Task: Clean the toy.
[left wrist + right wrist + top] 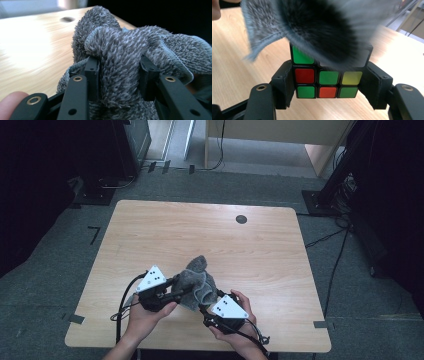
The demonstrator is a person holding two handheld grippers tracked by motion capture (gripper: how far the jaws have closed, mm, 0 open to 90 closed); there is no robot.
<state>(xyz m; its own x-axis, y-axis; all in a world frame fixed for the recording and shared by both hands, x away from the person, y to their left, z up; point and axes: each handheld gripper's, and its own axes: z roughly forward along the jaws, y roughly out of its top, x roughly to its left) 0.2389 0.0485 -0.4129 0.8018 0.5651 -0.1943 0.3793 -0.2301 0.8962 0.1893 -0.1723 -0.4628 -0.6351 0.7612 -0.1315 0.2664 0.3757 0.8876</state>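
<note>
A grey fluffy cloth lies bunched near the front of the wooden table. My left gripper comes in from the left and is shut on a thick fold of it; in the left gripper view both pads press into the cloth. My right gripper is shut on a colour cube with green, red and yellow squares, one pad on each side. The cloth hangs blurred over the cube's top row. In the high view the right gripper sits just below the cloth, which covers the cube.
A small dark round hole marks the far right of the tabletop. Black stands and cables are on the carpet to the right, and dark equipment stands at the back left. Both hands are close to the front edge.
</note>
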